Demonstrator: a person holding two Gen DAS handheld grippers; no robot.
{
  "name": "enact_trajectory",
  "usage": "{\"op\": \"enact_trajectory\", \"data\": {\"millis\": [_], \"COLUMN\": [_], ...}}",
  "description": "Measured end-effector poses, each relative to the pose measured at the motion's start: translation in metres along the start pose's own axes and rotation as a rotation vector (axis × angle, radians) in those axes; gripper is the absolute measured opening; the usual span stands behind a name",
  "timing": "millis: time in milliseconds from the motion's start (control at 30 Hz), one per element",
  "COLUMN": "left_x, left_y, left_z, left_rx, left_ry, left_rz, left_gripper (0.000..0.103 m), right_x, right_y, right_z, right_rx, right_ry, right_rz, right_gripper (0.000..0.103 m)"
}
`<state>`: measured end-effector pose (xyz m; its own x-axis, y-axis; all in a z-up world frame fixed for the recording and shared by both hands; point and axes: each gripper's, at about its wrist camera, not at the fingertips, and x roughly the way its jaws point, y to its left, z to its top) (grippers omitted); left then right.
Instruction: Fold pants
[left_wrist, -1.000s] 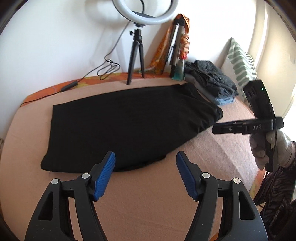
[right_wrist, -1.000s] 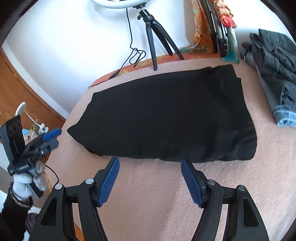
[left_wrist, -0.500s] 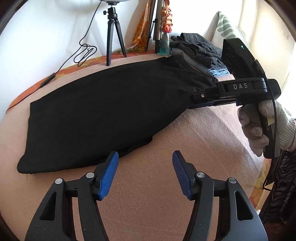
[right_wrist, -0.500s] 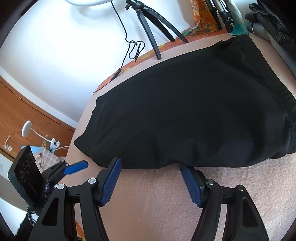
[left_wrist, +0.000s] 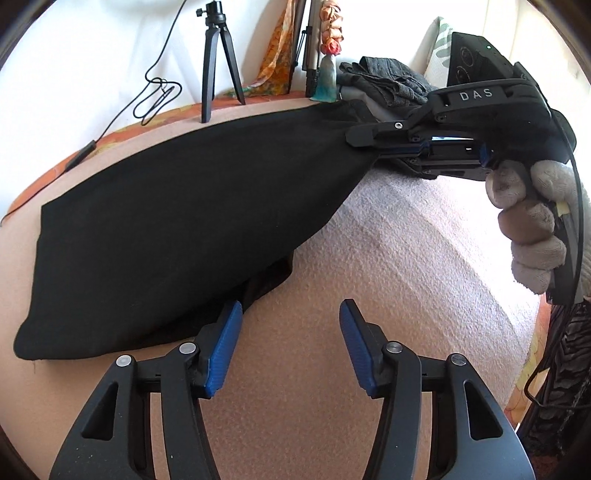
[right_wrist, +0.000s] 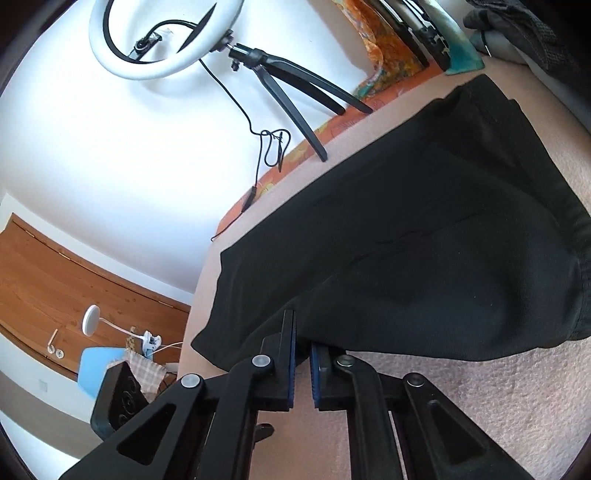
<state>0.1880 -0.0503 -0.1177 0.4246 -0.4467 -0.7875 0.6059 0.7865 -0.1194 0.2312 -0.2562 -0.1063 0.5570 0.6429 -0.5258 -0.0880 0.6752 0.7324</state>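
Note:
Black pants (left_wrist: 177, 221) lie folded lengthwise on a pink bed cover (left_wrist: 388, 258). My right gripper (right_wrist: 303, 354) is shut on the near edge of the pants (right_wrist: 424, 240) and lifts it slightly; in the left wrist view it (left_wrist: 354, 138) pinches the pants' right end. My left gripper (left_wrist: 288, 343) is open and empty, its left finger (left_wrist: 225, 343) just at the pants' near edge.
A ring light on a black tripod (right_wrist: 280, 74) stands at the back by the wall, its cable (left_wrist: 147, 99) trailing left. A pile of dark clothes (left_wrist: 384, 79) and a striped pillow (left_wrist: 439, 40) lie at the back right.
My right gripper moved in to the pants' right end and shut on the edge, lifting it. My left gripper moved closer to the pants' near edge and stayed open.

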Motion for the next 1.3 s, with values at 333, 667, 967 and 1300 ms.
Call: {"op": "enact_trajectory", "data": {"millis": [333, 667, 967, 1300], "left_x": [0.015, 0.010, 0.007, -0.040], "left_y": [-0.001, -0.006, -0.005, 0.023], "left_z": [0.012, 0.004, -0.001, -0.020], "left_rx": [-0.043, 0.013, 0.043, -0.155], "left_ry": [-0.025, -0.031, -0.030, -0.063], "left_rz": [-0.070, -0.095, -0.102, -0.081], "left_gripper": [0.044, 0.029, 0.029, 0.038], "right_x": [0.002, -0.048, -0.065, -0.067], "right_y": [-0.014, -0.089, -0.071, -0.081], "right_z": [-0.016, -0.017, 0.012, 0.001], "right_rx": [0.031, 0.304, 0.114, 0.089], "right_ry": [0.054, -0.169, -0.213, -0.120], "right_rz": [-0.056, -0.091, -0.206, -0.320], "right_gripper": [0.020, 0.043, 0.005, 0.027]}}
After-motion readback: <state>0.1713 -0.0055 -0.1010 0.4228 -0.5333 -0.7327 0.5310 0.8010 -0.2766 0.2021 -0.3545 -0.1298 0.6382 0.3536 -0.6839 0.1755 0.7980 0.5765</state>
